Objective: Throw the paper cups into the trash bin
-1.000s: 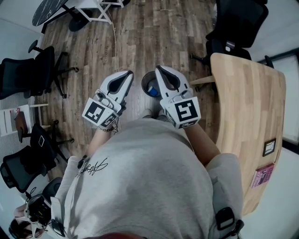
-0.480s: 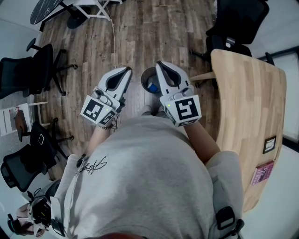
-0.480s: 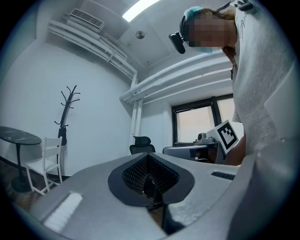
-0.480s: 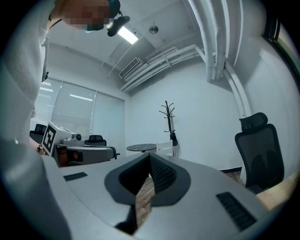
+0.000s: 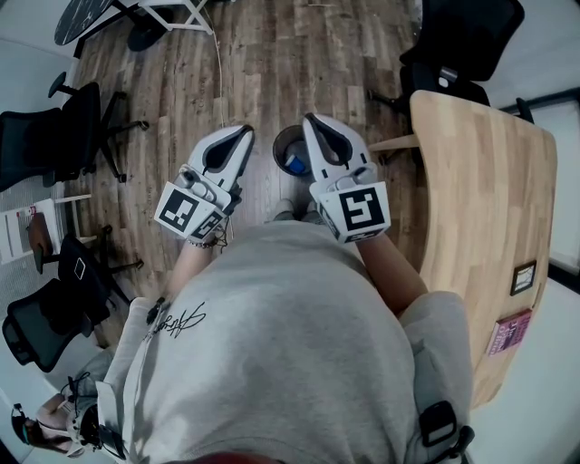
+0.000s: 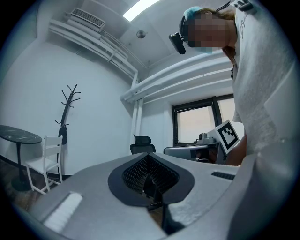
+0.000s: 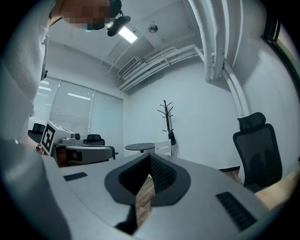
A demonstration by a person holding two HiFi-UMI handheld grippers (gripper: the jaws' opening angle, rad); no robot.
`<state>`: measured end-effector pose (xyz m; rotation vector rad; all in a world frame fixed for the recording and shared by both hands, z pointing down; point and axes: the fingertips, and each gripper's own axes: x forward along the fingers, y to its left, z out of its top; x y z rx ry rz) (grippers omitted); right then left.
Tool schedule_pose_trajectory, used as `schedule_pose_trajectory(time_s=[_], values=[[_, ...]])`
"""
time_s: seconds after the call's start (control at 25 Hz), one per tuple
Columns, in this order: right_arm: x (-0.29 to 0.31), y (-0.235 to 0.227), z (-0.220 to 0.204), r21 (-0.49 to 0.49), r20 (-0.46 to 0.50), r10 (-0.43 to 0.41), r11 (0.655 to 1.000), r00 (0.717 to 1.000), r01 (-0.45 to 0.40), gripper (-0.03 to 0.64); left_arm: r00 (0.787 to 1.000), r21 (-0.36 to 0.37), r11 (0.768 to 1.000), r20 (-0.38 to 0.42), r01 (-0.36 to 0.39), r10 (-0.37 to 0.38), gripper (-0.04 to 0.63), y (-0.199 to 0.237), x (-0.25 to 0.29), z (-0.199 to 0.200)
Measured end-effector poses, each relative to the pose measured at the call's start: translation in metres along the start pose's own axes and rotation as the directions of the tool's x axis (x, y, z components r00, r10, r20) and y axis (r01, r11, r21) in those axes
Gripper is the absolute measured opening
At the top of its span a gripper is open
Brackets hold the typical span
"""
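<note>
In the head view a round dark trash bin [image 5: 288, 154] stands on the wooden floor just ahead of the person, with something blue and white [image 5: 295, 166] inside it. My left gripper [image 5: 245, 133] hovers at the bin's left side and my right gripper [image 5: 311, 120] over its right rim. Both are held at waist height and point forward. In the left gripper view the left gripper [image 6: 149, 187] has its jaws together with nothing between them. The right gripper [image 7: 147, 180] is likewise shut and empty. No loose paper cup shows in any view.
A light wooden table [image 5: 480, 208] runs along the right, with a small frame [image 5: 523, 283] and a pink booklet [image 5: 509, 340] near its end. Black office chairs stand at the left [image 5: 54, 136] and beyond the table [image 5: 462, 41]. A round dark table [image 5: 91, 16] is far left.
Both grippers stay shut and keep their pose beside the bin. Only the whole view has shifted slightly.
</note>
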<state>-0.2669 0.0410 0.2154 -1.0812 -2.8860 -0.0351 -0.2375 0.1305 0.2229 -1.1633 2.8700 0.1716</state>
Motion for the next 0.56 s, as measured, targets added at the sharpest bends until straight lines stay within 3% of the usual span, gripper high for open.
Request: schedule_pose_trajectory(time_s=[0.32,0.56], values=[[0.002,0.0017,0.0001,-0.016,0.006,0.0,1.0,1.0,0.001,0.008,1.0,-0.006,1.0,-0.007,-0.003,0.003,0.003,0.0037,-0.0016,-0.0033],[0.005,0.0008,-0.0057,0.001,-0.059,0.003,1.0,0.998,-0.003,0.008,1.0,-0.006,1.0,-0.012,-0.01,0.01,0.003,0.0088,0.0013,-0.006]])
